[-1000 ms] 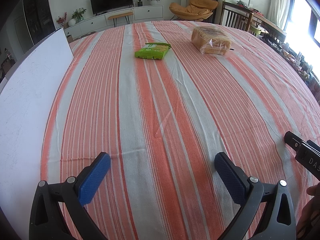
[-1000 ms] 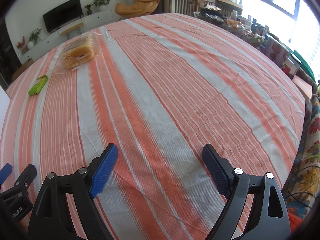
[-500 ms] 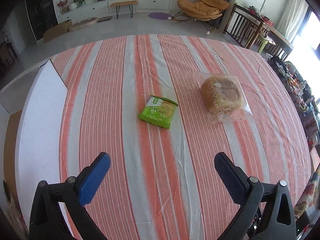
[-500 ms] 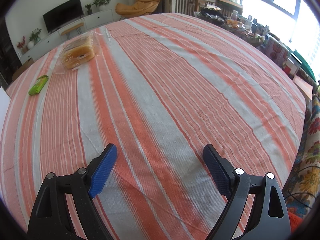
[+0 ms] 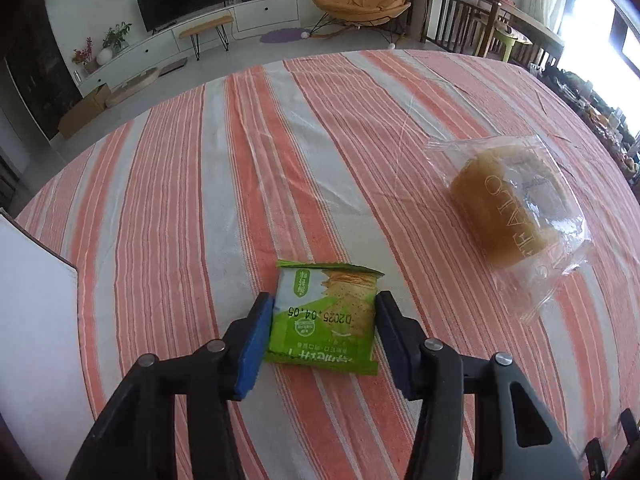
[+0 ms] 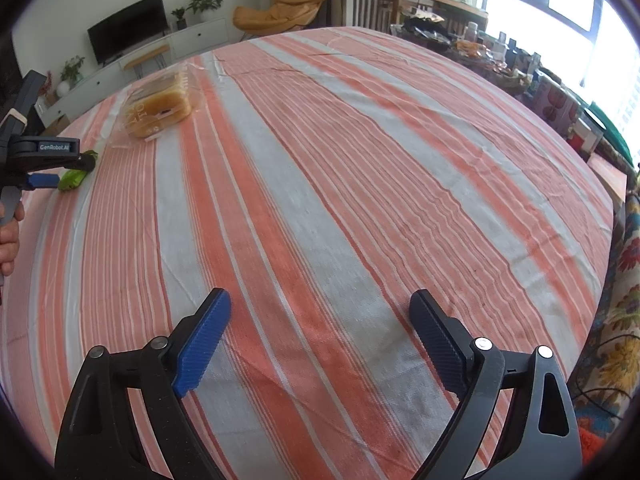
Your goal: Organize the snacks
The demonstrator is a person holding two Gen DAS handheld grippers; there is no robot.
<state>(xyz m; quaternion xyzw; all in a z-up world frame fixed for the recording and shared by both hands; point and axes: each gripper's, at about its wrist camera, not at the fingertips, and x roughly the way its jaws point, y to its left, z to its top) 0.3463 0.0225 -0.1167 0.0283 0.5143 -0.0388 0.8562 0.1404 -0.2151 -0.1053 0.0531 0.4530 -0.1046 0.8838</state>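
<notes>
Two snacks lie before my left jaws (image 5: pixel 323 312) on the striped table (image 5: pixel 180 184). In the left wrist view, these jaws have just been closing and now stand narrow, one blue pad on each side edge of the green cracker packet (image 5: pixel 325 318), which lies flat on the cloth; the pads look to be touching it. Bagged bread (image 5: pixel 508 216) sits well apart, up to the right, and a white board (image 5: pixel 36 320) stands at the left edge.

From the right wrist view, my right jaws (image 6: pixel 320 340) are wide apart over bare cloth, with nothing between them. Far to the left, a hand (image 6: pixel 9 236) holds the other tool at the green packet (image 6: pixel 73 179), with the bread (image 6: pixel 158 106) beyond it.
</notes>
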